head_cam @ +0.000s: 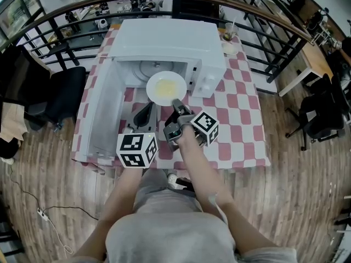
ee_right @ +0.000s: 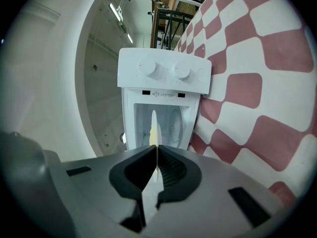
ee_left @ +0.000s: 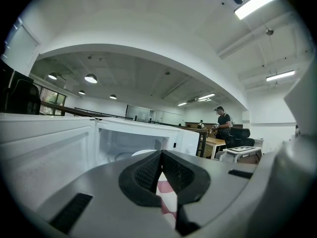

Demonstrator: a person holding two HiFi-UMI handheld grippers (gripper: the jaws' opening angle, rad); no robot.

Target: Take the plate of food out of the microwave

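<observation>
The white microwave [head_cam: 164,43] stands on the checkered table with its door [head_cam: 98,114] swung open to the left. A white plate [head_cam: 166,86] of yellow food hangs at the mouth of the oven, partly outside it. My right gripper [head_cam: 178,104] is shut on the plate's near rim. In the right gripper view the plate [ee_right: 154,128] shows edge-on between the pads of that right gripper [ee_right: 157,165], with the microwave [ee_right: 163,78] behind. My left gripper [head_cam: 143,114] hovers just left of the plate. This left gripper [ee_left: 159,165] is shut, holds nothing, and faces the oven cavity [ee_left: 129,140].
The red-and-white cloth [head_cam: 241,119] covers the table to the right of the microwave. A cup with a straw [head_cam: 230,37] stands at the back right corner. A curved railing [head_cam: 263,15] runs behind the table and a dark chair [head_cam: 60,97] stands at its left.
</observation>
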